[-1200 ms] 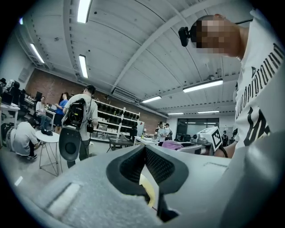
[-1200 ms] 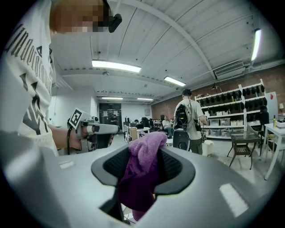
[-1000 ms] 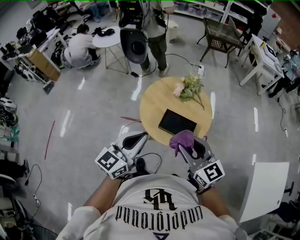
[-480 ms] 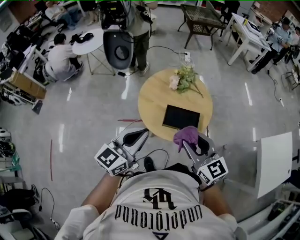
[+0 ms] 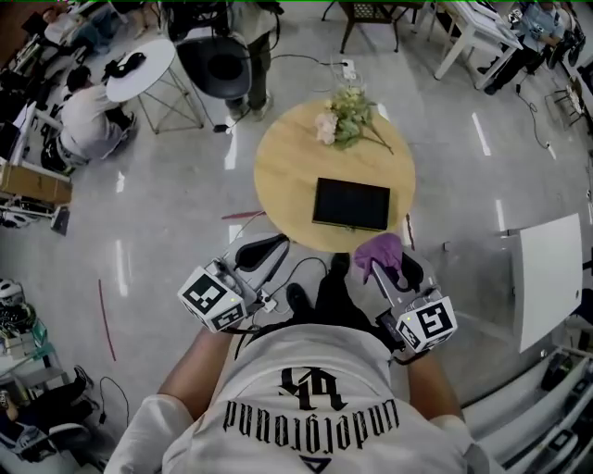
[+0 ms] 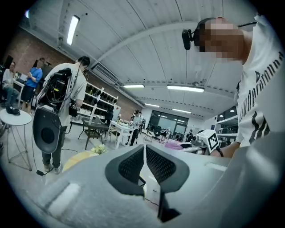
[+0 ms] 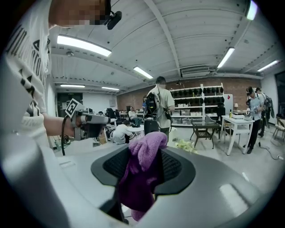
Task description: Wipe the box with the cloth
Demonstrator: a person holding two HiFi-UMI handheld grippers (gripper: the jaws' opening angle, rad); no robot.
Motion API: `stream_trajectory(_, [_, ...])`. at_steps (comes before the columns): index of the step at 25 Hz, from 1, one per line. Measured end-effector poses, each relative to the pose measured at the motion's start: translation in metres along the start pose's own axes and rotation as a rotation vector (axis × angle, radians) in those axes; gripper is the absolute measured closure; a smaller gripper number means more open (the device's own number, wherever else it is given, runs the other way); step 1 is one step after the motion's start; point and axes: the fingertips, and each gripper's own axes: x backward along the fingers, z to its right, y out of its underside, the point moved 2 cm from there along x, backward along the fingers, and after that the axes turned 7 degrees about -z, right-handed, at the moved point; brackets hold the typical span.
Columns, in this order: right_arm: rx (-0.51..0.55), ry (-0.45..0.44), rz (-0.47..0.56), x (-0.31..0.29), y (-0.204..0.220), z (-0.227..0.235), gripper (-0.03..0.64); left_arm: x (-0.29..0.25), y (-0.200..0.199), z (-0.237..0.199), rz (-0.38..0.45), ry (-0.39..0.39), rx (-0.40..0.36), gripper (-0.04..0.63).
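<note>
A flat black box (image 5: 351,204) lies on the round wooden table (image 5: 287,176), in front of both grippers. My right gripper (image 5: 387,264) hangs off the table's near edge, shut on a purple cloth (image 5: 380,252). In the right gripper view the cloth (image 7: 142,164) is bunched between the jaws of that gripper (image 7: 144,171) and droops below them. My left gripper (image 5: 269,248) is over the floor to the left of the table edge. Its jaws are opening, with a thin gap and nothing between them in the left gripper view (image 6: 144,156).
A bunch of flowers (image 5: 345,118) lies at the table's far side. A standing person with a backpack (image 5: 243,28) is beyond the table. A small white table (image 5: 139,69) and a seated person (image 5: 88,116) are at the far left. A white panel (image 5: 551,278) stands right.
Both grippers have sunk and now sit further back from the table's near edge. The purple cloth stays in the right gripper. The box has not moved on the table.
</note>
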Motion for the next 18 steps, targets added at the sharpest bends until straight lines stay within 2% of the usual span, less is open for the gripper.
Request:
stream_trajectory(7, [-0.018, 0.020, -0.083, -0.018, 0.037, 0.041, 0.439, -0.033, 0.041, -0.031, -0.072, -0.002, 0.042, 0.536])
stream_trajectory(18, [-0.034, 0.013, -0.233, -0.063, 0.097, 0.118, 0.439, -0.103, 0.108, -0.102, -0.222, -0.055, 0.132, 0.475])
